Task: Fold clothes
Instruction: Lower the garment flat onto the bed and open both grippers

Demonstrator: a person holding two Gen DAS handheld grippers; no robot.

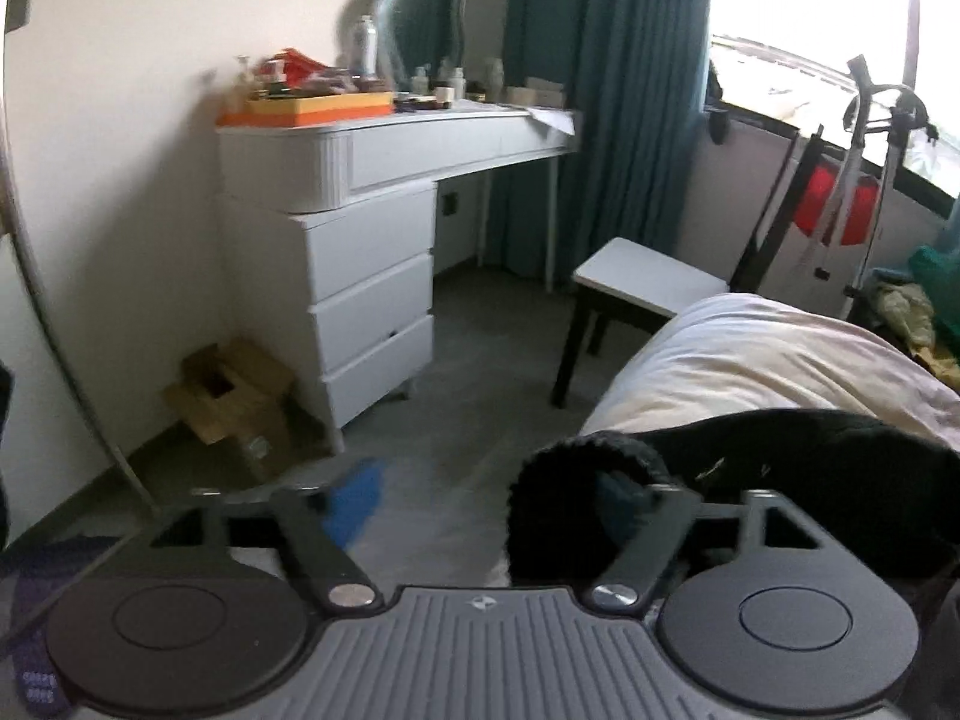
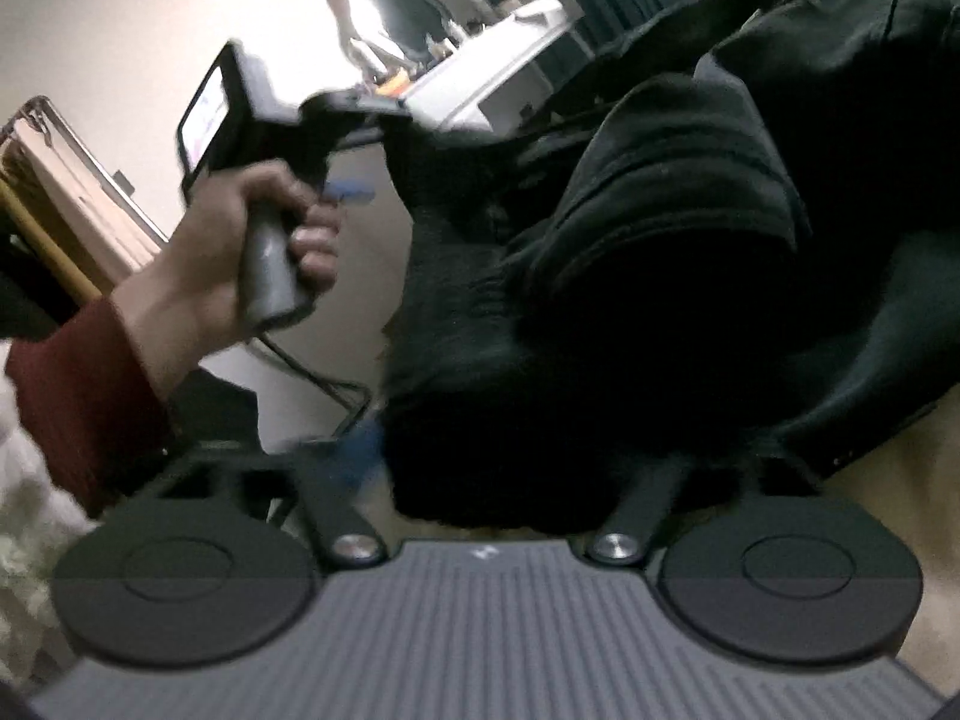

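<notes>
Both grippers stand wide open and I judge neither has hold of anything. In the left wrist view the left gripper [image 1: 480, 498] shows one blue-tipped finger [image 1: 354, 504] clear over the floor; the other finger is hidden behind the ribbed cuff of the black garment [image 1: 750, 474], so I cannot tell whether cloth touches that pad. The garment lies on the corner of the bed [image 1: 750, 354], its edge hanging over the side; I read this as laid out for a fold.

In the right wrist view the right gripper [image 2: 486, 450] sits close against the same dark heap, which fills most of the frame. One blue tip shows just beside the cloth; the far finger is buried in black. The fabric bulges between the fingers, but they are spread and not pressing.

A hand [image 2: 240, 252] in a red sleeve [image 2: 78, 378] holds the left gripper's handle, blurred, near the garment's edge.

Hard to make out: which part of the garment is sleeve, hem or collar; the fold state; the clutter on the white dressing table [image 1: 384, 168]. The stool [image 1: 636, 282] stands beside the bed.
</notes>
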